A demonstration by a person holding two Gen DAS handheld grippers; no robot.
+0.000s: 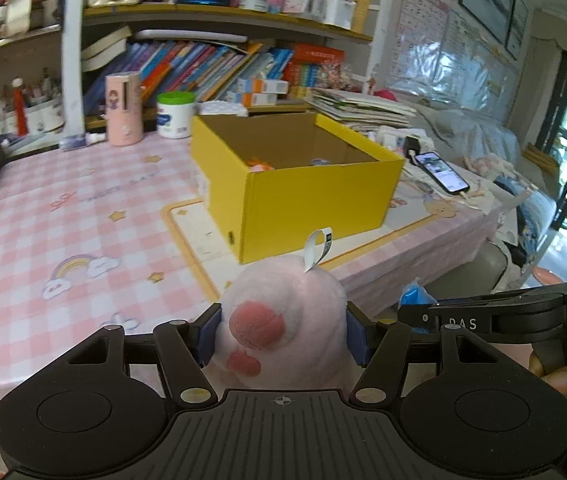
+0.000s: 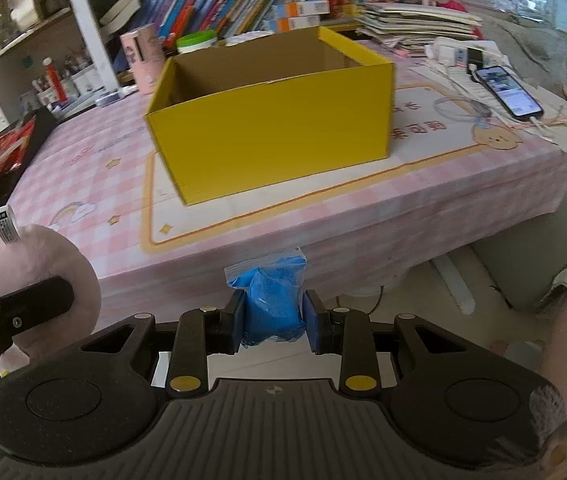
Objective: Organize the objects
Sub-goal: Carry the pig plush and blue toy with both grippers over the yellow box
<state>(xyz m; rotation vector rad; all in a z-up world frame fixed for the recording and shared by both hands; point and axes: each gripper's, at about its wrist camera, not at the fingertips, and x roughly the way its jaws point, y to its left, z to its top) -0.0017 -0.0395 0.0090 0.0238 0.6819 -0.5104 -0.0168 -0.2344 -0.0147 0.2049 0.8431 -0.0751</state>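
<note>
**Both grips full, box ahead**

On the desk (image 2: pixel 95 184) a yellow box (image 2: pixel 271 128) stood open before you, a phone (image 2: pixel 507 92) beside it. Your left fingers (image 1: pixel 209 334) pinched a pink plush toy (image 1: pixel 283 320) between them; your right fingers (image 2: pixel 315 322) squeezed a blue bag (image 2: pixel 273 308), short of the desk's edge.

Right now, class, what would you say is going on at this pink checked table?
A person holds a gripper in each hand. The left gripper is clamped on a pale pink plush paw toy; the right gripper is shut on a small blue-filled plastic bag. Both are near the table's edge, short of the open yellow cardboard box, which already has some small items inside.
</note>
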